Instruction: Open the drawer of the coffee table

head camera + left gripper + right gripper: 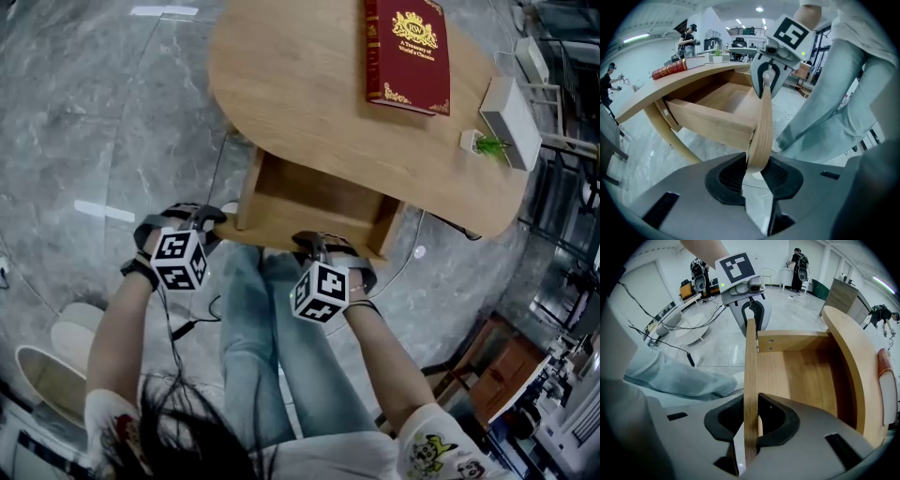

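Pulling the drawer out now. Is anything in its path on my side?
Left gripper and right gripper are both clamped on the front board of the drawer, which is partly out. The person's own legs are close in front of that board, right in its path. Nothing else visible blocks it.

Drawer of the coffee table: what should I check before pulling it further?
1. Left gripper shut on the drawer front: ok.
2. Right gripper shut on the same front: ok.
3. Drawer partly out, nothing seen inside: ok.
4. Room before the person's legs: cannot tell; they stand close to the front.
5. Book lies flat on the tabletop, away from the drawer side: ok.
6. Travel left: cannot tell; runners hidden.
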